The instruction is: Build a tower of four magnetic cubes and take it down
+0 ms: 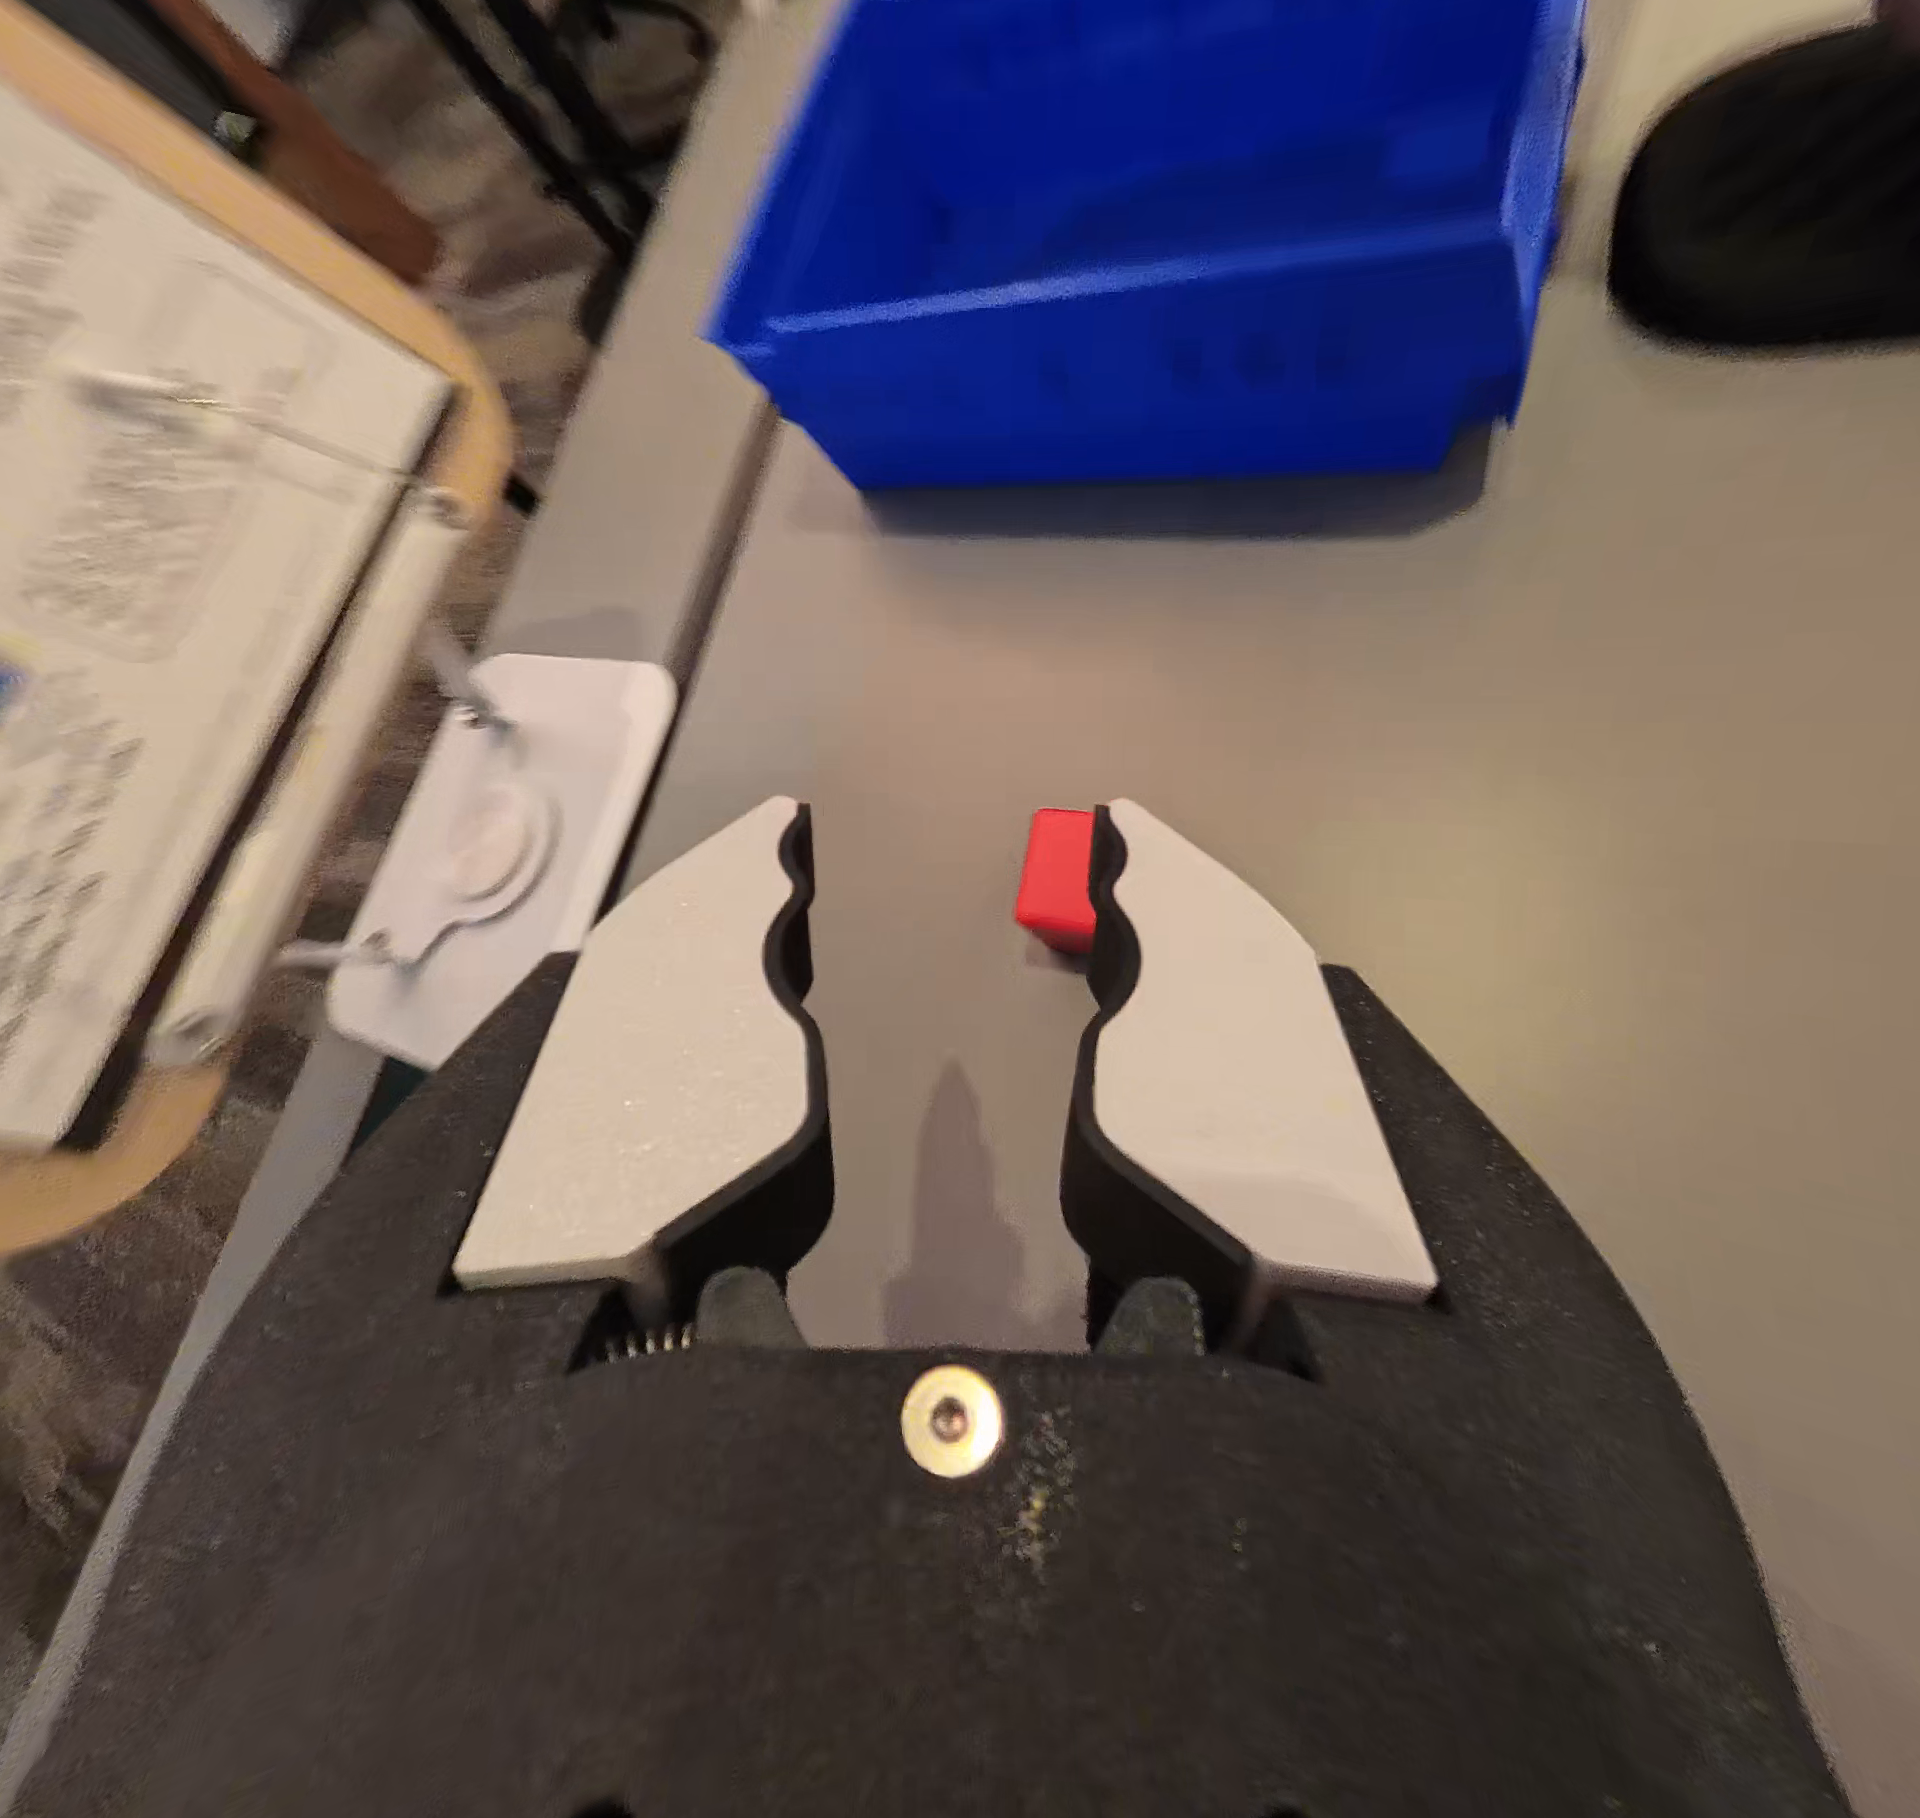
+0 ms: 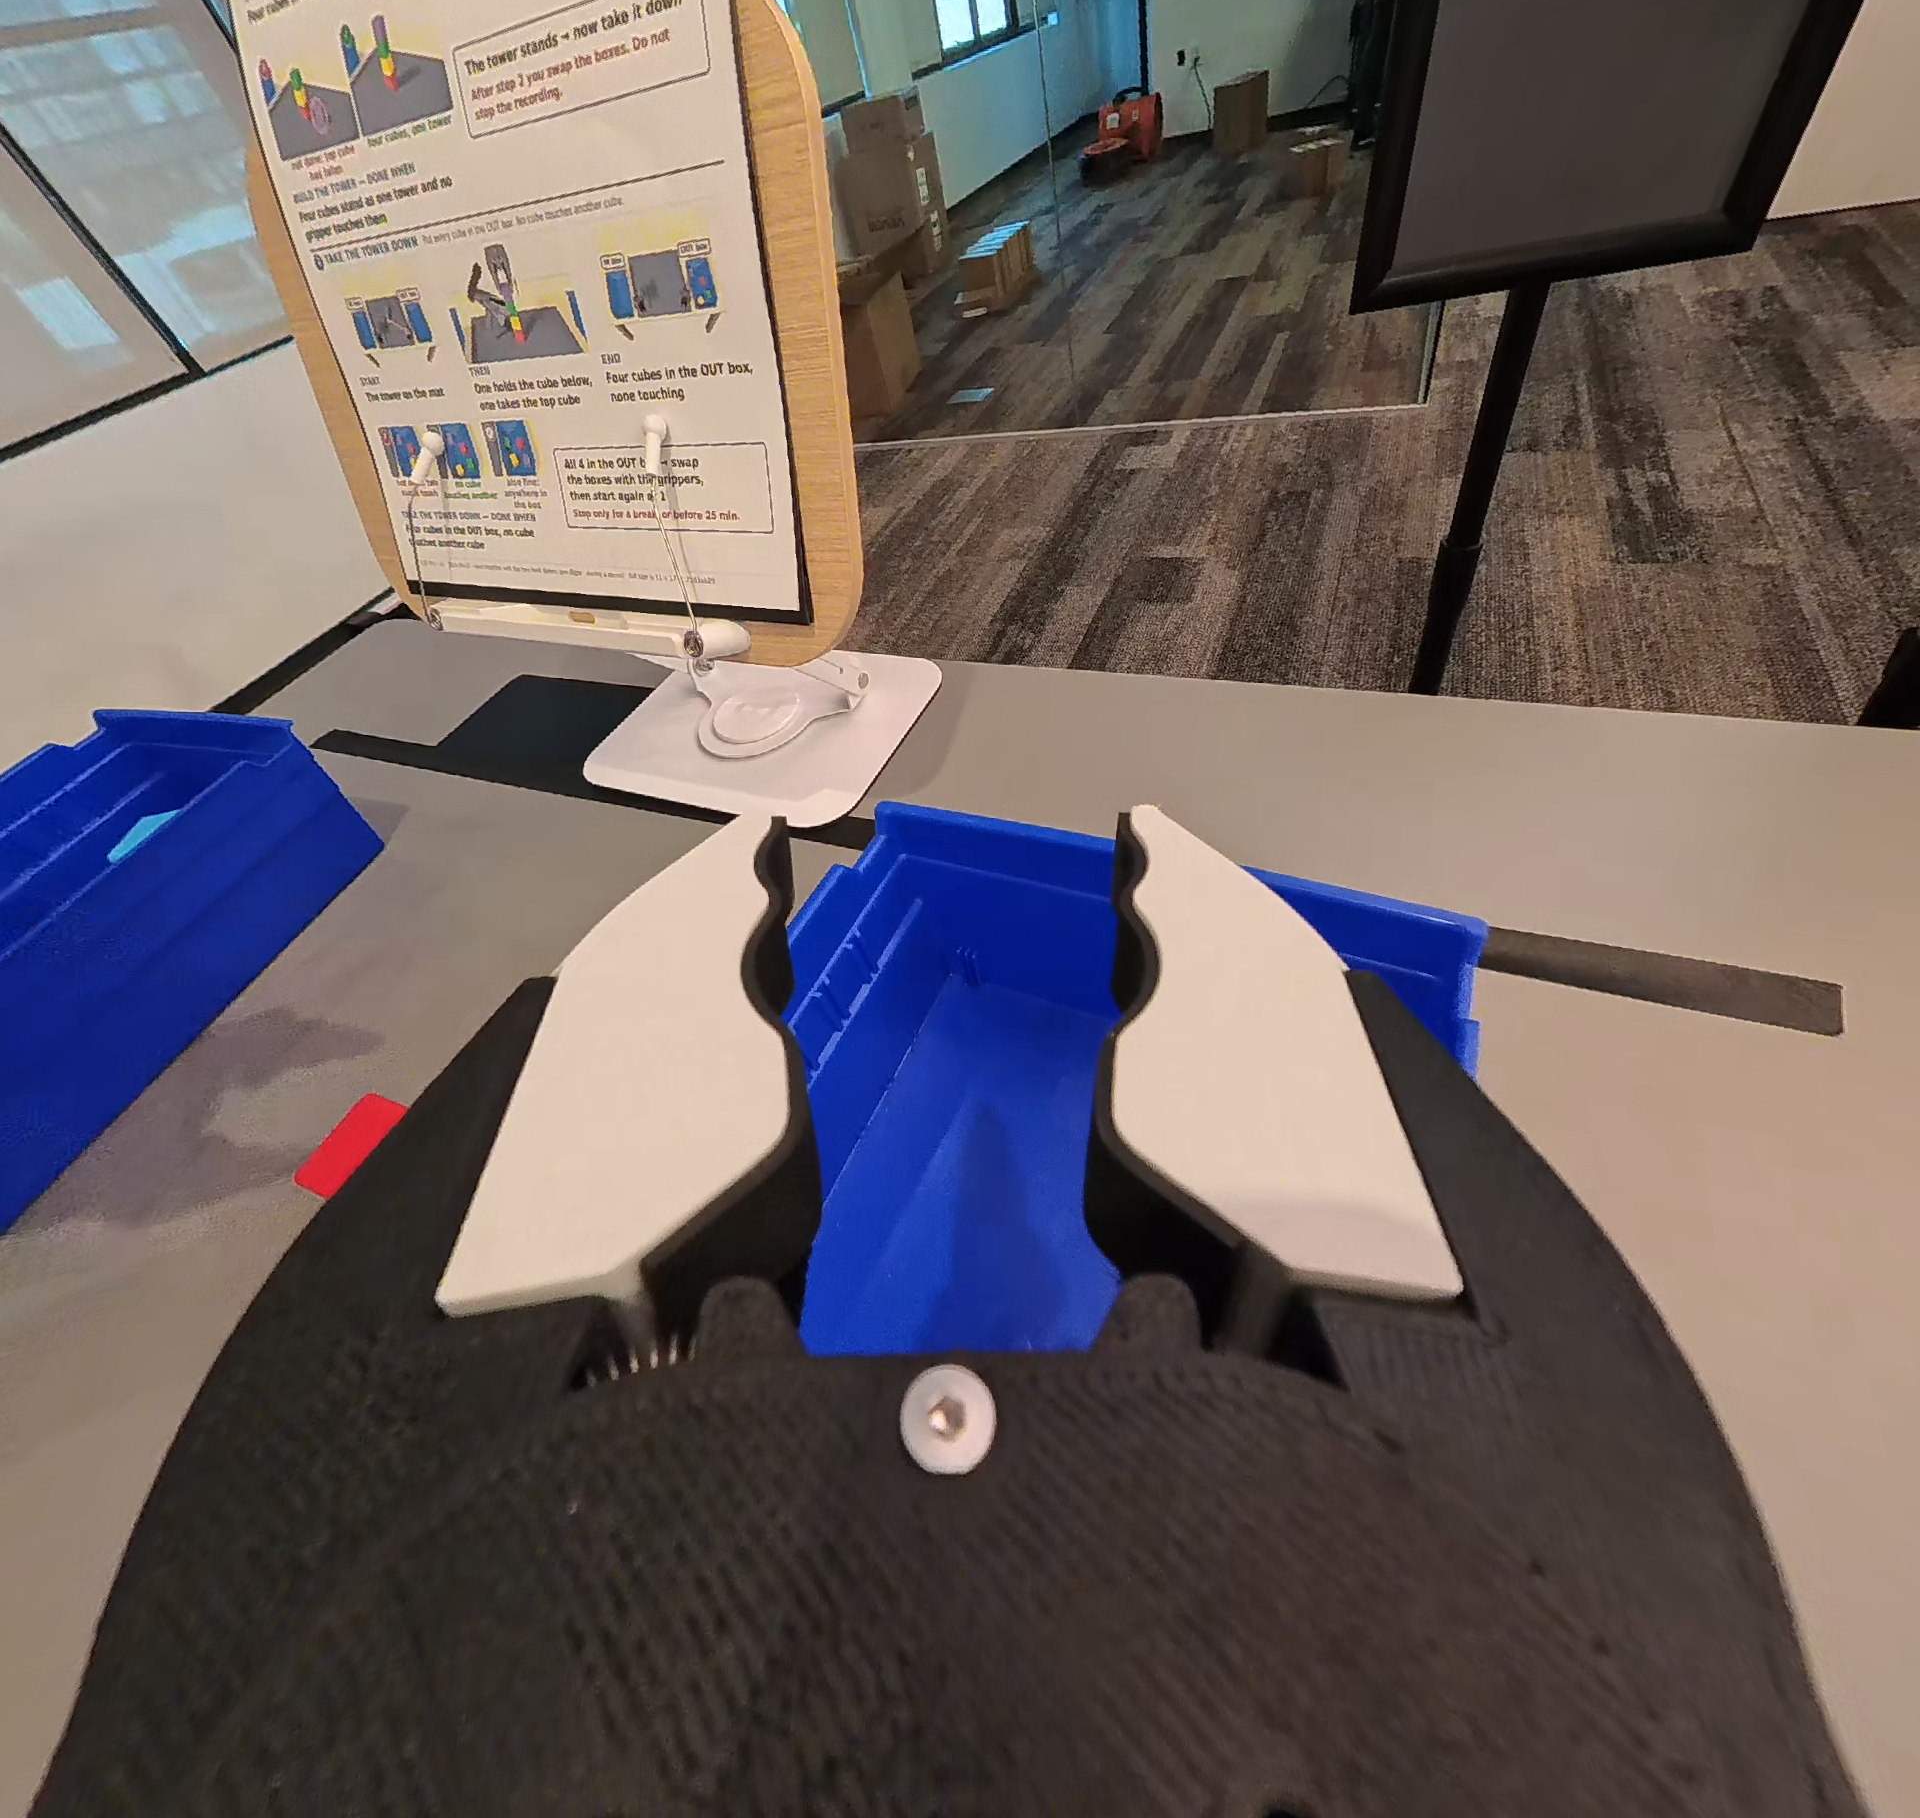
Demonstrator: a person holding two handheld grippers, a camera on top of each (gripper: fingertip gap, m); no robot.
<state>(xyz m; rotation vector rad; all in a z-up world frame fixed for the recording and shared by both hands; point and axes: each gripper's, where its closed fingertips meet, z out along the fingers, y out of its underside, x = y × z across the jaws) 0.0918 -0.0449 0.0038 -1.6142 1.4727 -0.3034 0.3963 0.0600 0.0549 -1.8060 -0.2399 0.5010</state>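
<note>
Down on the grey table (image 1: 1351,833), the red cube (image 1: 1058,880) lies just inside the span of the left gripper (image 1: 954,812), close against the inner edge of the finger on the view's right side, which hides the cube's far side; whether it touches that finger cannot be told. The other finger (image 1: 665,1041) stands well apart from the cube, with bare table between them, so the jaws are spread and hold nothing. Beyond the fingertips sits a blue bin (image 1: 1174,210), and off to the left a white stand base (image 1: 520,833). The right gripper (image 2: 954,823) is likewise spread wide and empty, poised over a second blue bin (image 2: 977,1093) whose floor shows between its fingers. From this view the red cube (image 2: 348,1145) lies on the table to the left of the gripper body, outside its fingers, between the two bins. The far bin (image 2: 156,895) holds a light blue piece (image 2: 140,838). An instruction board (image 2: 540,262) stands behind.
</note>
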